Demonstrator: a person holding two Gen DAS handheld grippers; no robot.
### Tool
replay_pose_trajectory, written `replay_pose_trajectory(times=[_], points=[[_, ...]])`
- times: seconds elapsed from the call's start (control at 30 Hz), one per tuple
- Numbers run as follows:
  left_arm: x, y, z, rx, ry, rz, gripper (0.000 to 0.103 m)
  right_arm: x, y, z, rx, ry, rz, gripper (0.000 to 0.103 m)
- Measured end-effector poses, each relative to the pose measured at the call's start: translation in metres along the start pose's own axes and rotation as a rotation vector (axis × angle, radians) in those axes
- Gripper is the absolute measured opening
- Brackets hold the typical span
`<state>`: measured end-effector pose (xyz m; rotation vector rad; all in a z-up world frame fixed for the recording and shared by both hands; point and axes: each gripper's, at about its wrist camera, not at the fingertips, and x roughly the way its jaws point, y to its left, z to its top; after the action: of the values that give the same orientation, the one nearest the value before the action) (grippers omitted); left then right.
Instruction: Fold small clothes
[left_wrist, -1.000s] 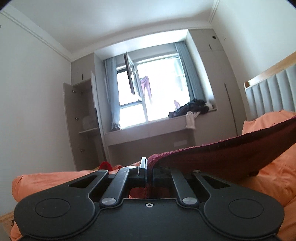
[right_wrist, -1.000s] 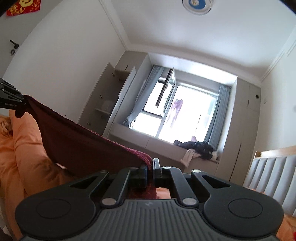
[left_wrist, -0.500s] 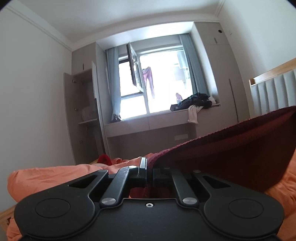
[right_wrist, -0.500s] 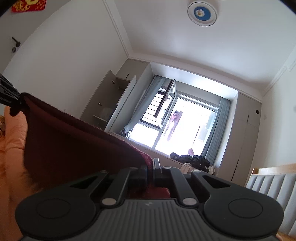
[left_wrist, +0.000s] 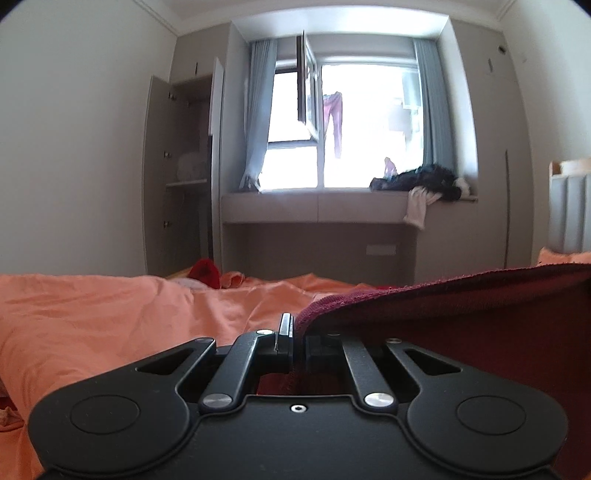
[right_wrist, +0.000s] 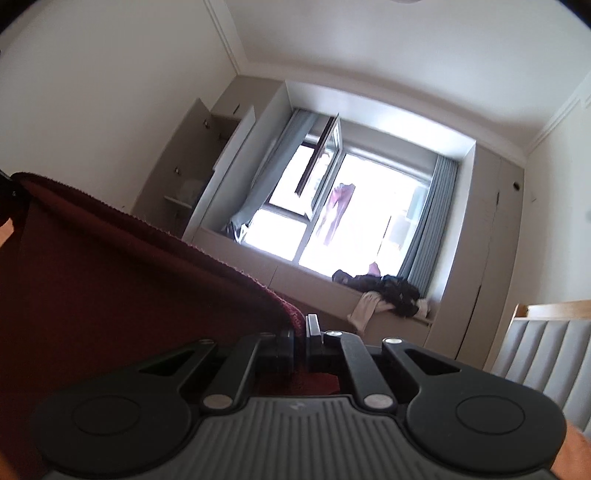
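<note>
A dark red knit cloth (left_wrist: 480, 314) hangs stretched in the air between my two grippers. My left gripper (left_wrist: 295, 332) is shut on one top corner, and the cloth runs off to the right edge of the left wrist view. My right gripper (right_wrist: 300, 332) is shut on the other top corner; there the dark red cloth (right_wrist: 110, 280) spreads left and down. The lower part of the cloth is hidden behind the gripper bodies.
An orange bedsheet (left_wrist: 110, 310) covers the bed below. A small red garment (left_wrist: 204, 272) lies at its far edge. A window seat (left_wrist: 332, 206) with a dark clothes pile (left_wrist: 424, 181) stands ahead, an open wardrobe (left_wrist: 181, 170) at left, a padded headboard (right_wrist: 546, 350) at right.
Both grippers have swept sideways together with the cloth held taut. The left wrist view has levelled and now faces the window squarely; the orange pillow has left its right side.
</note>
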<state>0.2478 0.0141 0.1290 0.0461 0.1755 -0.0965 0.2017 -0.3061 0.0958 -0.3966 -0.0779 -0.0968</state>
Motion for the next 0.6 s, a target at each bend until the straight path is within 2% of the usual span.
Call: replay_pose_trajectory(times=[0.17,0.33,0.47,0.6], points=[[0.062,0.004,-0.010,-0.009,0.079,0.027,0.006,0.048,0.015,-0.023,-0.014,0.071,0.037,0.006],[0.113,0.009,-0.034,-0.027,0.183,0.045,0.006,0.083,0.030,-0.049,-0.052,0.149,0.077,0.006],[0.141,0.009,-0.054,-0.009,0.260,0.056,0.006,0.105,0.040,-0.066,-0.076,0.205,0.101,0.006],[0.156,0.008,-0.065,0.006,0.303,0.061,0.007,0.115,0.047,-0.079,-0.080,0.248,0.120,0.007]])
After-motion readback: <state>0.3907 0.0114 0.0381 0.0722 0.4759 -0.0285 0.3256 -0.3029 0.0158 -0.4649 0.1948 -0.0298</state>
